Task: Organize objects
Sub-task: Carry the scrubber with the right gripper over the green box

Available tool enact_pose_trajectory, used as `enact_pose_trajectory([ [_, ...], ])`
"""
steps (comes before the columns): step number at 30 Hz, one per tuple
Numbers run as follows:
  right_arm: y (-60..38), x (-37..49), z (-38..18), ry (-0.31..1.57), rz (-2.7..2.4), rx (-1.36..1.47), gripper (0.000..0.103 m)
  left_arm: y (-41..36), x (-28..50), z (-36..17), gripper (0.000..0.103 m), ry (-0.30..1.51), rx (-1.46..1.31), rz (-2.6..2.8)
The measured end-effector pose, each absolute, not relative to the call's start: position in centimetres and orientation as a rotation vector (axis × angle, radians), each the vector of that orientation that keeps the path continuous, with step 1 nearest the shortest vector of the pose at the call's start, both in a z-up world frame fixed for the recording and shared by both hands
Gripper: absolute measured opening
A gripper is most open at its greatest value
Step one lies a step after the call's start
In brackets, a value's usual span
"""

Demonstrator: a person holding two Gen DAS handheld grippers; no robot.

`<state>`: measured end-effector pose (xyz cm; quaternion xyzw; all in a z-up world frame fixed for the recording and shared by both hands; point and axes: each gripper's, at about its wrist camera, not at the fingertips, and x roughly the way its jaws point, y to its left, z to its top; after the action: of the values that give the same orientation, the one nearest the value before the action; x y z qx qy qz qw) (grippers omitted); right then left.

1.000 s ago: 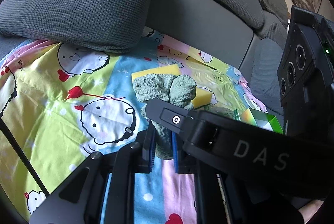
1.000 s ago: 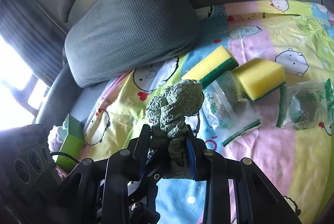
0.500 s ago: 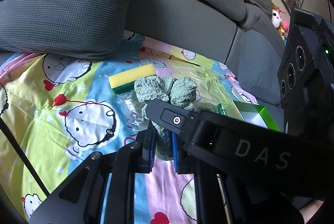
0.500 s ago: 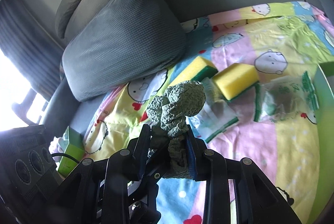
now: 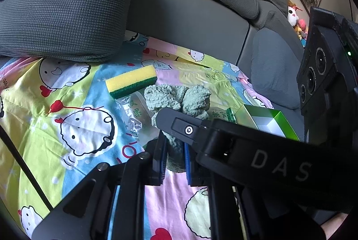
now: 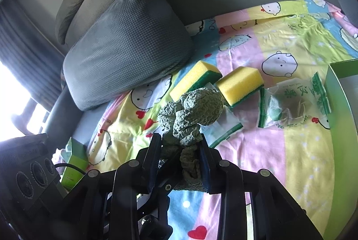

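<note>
2 grippers share 1 crumpled green cloth, carried across the sofa toward the green box.

Both the left gripper [image 5: 174, 158] and the right gripper [image 6: 179, 160] are clamped tight on the green cloth [image 5: 179, 101], each pinching its bunched lower end while the wad bulges above the jaws, clear of the cartoon-print sheet [image 5: 73, 128]. Over the last second the view has slid sideways: the open green box [image 5: 267, 121] at the sheet's right edge now shows more of its inside, and the sponge [image 5: 131, 81] near the grey cushion [image 5: 62, 9] has come out from behind the cloth. I judge the cloth is headed for the box, while 2 sponges and 2 wrapped packets [image 6: 290, 103] remain on the sheet, unsorted.
</note>
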<state>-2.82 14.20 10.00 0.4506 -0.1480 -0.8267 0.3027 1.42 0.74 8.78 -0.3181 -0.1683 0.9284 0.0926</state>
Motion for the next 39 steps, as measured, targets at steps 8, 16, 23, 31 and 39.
enact_pose_trajectory([
  [8,14.4,-2.6,10.3,-0.373,-2.207,1.192,0.035,0.8,1.5,8.8,0.009,-0.512,-0.931,2.744],
  [16,14.5,-2.5,10.6,-0.347,-2.229,1.181,0.035,1.0,1.5,8.9,0.009,-0.515,-0.915,2.731],
  [23,14.8,-2.4,11.0,-0.335,-2.243,1.176,0.035,1.2,1.6,9.0,0.009,-0.519,-0.900,2.722],
  [31,15.1,-2.2,11.4,-0.321,-2.261,1.177,0.035,1.6,1.7,9.2,0.009,-0.527,-0.886,2.698],
  [39,15.9,-1.9,12.0,-0.305,-2.304,1.187,0.035,2.2,1.8,9.4,0.009,-0.546,-0.864,2.649],
])
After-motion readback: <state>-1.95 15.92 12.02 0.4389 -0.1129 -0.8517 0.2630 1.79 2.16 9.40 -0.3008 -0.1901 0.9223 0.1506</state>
